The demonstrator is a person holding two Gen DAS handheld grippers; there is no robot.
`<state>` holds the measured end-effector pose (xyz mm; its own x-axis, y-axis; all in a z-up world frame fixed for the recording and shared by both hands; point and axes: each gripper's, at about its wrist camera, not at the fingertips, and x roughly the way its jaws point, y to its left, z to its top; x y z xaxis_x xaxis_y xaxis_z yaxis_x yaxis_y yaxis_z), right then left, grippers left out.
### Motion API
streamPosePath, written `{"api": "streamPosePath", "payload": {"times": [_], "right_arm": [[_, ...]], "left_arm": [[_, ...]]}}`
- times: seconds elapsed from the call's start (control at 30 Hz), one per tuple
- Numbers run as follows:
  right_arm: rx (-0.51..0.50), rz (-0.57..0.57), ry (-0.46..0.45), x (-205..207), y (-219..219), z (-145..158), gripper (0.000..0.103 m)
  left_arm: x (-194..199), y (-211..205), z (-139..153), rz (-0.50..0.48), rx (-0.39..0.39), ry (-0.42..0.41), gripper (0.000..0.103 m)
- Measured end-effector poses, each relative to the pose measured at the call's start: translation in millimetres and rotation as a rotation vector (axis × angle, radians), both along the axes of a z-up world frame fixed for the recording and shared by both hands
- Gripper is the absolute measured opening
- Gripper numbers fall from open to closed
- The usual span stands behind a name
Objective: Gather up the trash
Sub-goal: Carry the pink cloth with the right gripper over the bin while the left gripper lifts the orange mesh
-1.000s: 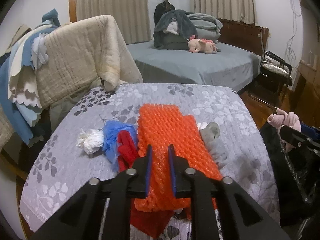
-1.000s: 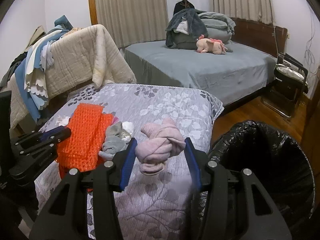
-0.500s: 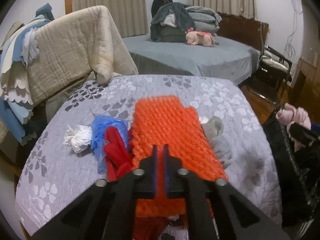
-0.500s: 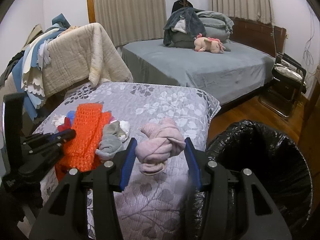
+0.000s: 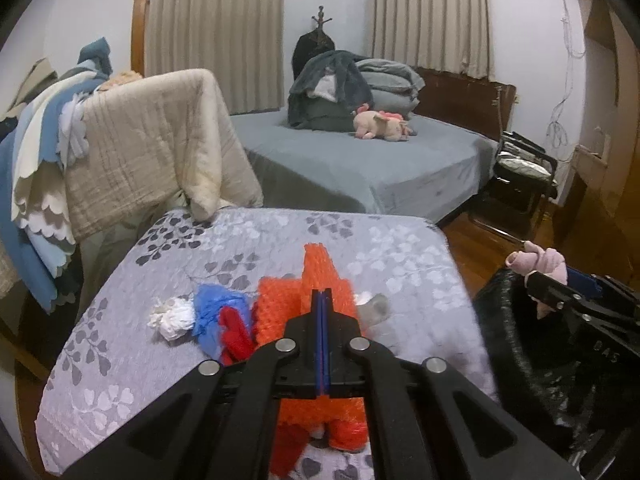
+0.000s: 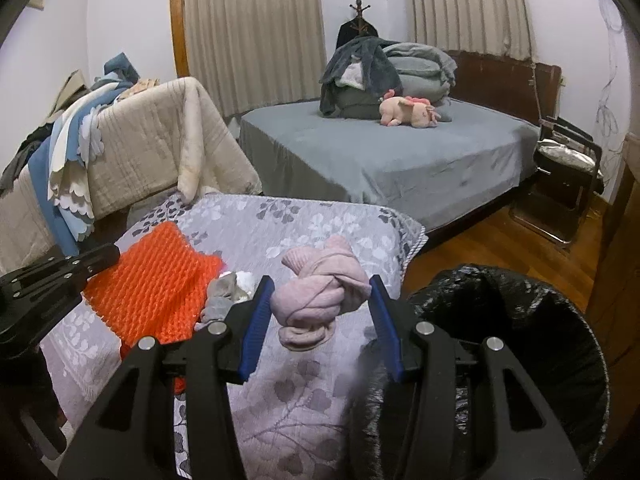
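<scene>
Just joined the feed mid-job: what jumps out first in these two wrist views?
The bright orange foam net on the grey leaf-print table cover, with the left tool shut on it. Next, the pink knotted cloth clamped in the right tool, close to the black-bagged bin at the table's right.

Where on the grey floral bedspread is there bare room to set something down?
The far half of the grey floral bedspread, beyond the orange foam netting, is bare, as is the strip toward the black-lined bin. The near-left is crowded: white wad, blue bag, red scrap.
</scene>
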<state>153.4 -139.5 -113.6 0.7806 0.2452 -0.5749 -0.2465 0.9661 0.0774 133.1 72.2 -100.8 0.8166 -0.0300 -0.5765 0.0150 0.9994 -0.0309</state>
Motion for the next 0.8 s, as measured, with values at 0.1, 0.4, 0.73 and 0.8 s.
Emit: {"api": "streamPosePath", "payload": {"times": [0.1,0.4,0.73,0.8], "right_arm": [[0.006,-0.027,-0.007,-5.9,-14.1,6.2,0.047],[-0.019,-0.133,-0.039,-23.5,-67.9,19.8,0.047],[-0.044,-0.316,-0.001,-44.7,-154.5,2.3,0.047],[-0.048,-0.345,0.019,-47.1,-167.6,-5.6,0.047]], "left_arm": [[-2.1,-12.8,8.9,-0.038,-0.021,-0.010,0.000],[-1.4,-78.0,24.7,-0.196,-0.058,-0.037,0.000],[10.3,-185.2,15.3,-0.422,-0.110,0.007,0.000],[13.4,-201.3,10.2,-0.450,-0.116,0.026,0.000]]}}
